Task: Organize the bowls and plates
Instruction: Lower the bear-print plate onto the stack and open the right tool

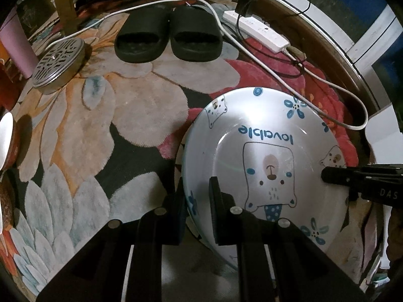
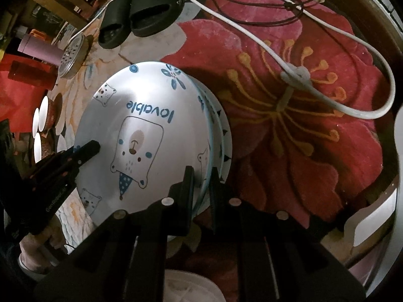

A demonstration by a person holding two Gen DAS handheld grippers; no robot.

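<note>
Over rug (image 1: 75,130), plate (image 1: 264,136) between tool (image 1: 197,193) fingers

- The white round plate with the blue bear print (image 1: 264,136) looks like glazed ceramic, smooth and glossy, with a bright glare across its middle.
- The black two-finger left gripper (image 1: 197,211) and the right gripper (image 2: 202,193) look like matt plastic, with small shiny metal pins on top.
- The flowered red and grey carpet (image 1: 141,105) is cloth, thick and fuzzy.
- The black open-toed slippers (image 1: 168,35), far side, look like matt, smooth rubber or foam.
- The round perforated tin (image 1: 59,65), far left, is dull grey metal.
- The long white power strip (image 1: 255,31) is smooth plastic.
</note>
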